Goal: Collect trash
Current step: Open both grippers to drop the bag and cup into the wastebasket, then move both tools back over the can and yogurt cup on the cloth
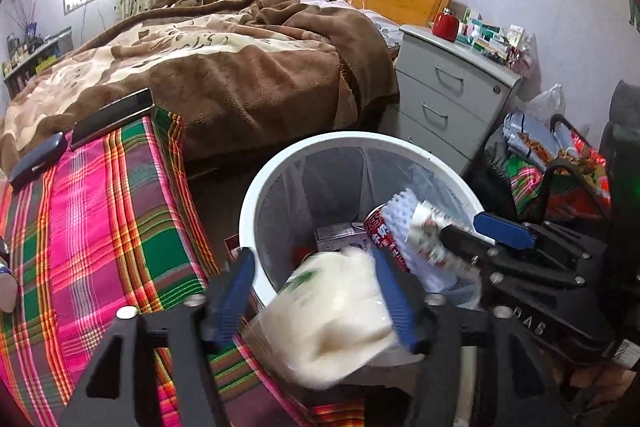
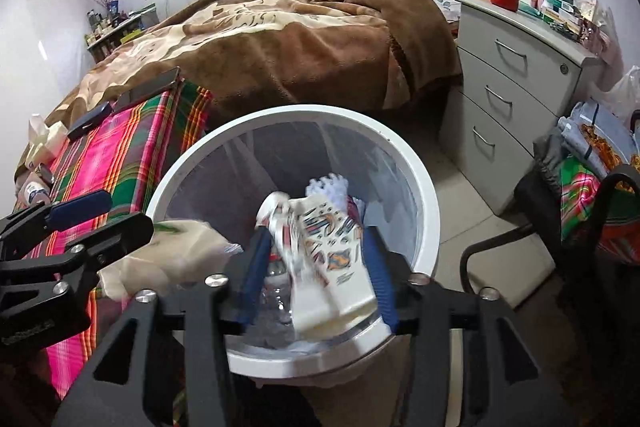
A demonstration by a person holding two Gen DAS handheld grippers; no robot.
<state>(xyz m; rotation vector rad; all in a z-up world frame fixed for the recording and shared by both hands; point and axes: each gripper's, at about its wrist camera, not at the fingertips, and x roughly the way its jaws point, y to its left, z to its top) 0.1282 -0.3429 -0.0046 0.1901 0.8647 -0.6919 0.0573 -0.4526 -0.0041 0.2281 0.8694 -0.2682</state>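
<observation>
Two pieces of trash drop over the white bin (image 2: 416,187) beside the bed: the left hand-held gripper (image 1: 316,291), jaws parted, frees a cream wrapper (image 1: 332,315), the right hand-held gripper (image 2: 316,267) a printed carton (image 2: 332,259); next, both likely withdraw for more litter.

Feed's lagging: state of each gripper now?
Left gripper: open, cream bag loose between its fingers, over the bin.
Right gripper: open, printed wrapper loose between its fingers.
</observation>
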